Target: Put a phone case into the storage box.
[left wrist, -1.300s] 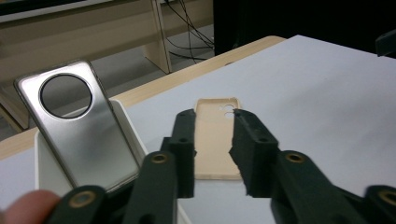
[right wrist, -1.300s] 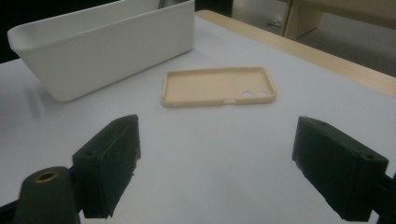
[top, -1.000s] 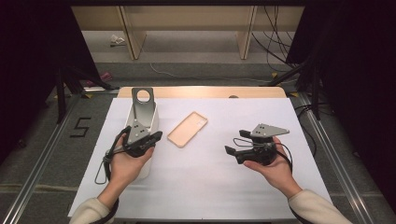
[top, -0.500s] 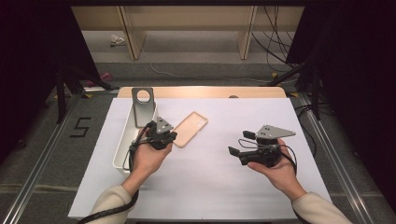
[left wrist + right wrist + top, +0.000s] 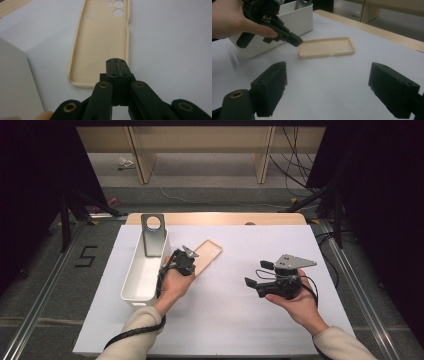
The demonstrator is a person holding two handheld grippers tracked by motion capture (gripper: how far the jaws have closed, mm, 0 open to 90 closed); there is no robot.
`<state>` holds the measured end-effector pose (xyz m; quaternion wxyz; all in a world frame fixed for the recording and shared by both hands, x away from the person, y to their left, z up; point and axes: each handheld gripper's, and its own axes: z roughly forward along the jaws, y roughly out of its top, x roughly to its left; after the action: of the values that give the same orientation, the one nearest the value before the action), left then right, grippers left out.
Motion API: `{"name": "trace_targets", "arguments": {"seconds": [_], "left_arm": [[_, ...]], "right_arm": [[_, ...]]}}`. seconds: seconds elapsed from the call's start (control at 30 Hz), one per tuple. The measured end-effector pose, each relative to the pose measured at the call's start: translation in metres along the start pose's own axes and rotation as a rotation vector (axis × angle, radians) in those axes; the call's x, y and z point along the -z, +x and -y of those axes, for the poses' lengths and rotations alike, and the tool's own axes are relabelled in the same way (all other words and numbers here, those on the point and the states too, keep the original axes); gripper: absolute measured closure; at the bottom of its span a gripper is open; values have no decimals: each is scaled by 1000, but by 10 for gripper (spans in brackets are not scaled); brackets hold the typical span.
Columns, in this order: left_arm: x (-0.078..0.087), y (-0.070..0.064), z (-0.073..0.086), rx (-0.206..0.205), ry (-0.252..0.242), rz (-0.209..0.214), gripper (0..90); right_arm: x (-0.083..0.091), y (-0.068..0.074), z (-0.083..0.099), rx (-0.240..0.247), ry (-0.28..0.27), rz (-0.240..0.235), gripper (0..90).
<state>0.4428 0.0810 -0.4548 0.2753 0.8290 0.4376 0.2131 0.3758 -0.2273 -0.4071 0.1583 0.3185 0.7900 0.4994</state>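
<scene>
Here the left gripper (image 5: 117,60), jaws pressed together and holding nothing, hovered over the near end of the beige phone case (image 5: 206,256), which lay open side up at the centre of the high view, just beside the white bin (image 5: 145,270). The right gripper (image 5: 328,85) waited wide. Risk: closed jaws would likely shove the light case across the table (image 5: 240,320).

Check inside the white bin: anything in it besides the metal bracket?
The white bin holds the grey metal bracket, standing at its far end. The visible floor looks bare. The left gripper and hand cover part of the near right wall.
</scene>
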Motion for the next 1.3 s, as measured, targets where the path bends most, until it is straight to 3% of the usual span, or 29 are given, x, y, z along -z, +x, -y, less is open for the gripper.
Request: {"name": "trace_targets", "arguments": {"seconds": [0.47, 0.83, 1.3], "left_arm": [[-23, -3, 5, 6, 62, 16, 899], [-25, -9, 2, 8, 79, 49, 899], [-27, -15, -4, 38, 89, 106, 899]], "right_arm": [[0, 0, 0, 1, -1, -1, 161], [0, 0, 0, 0, 1, -1, 161], [0, 0, 0, 2, -2, -3, 161]]}}
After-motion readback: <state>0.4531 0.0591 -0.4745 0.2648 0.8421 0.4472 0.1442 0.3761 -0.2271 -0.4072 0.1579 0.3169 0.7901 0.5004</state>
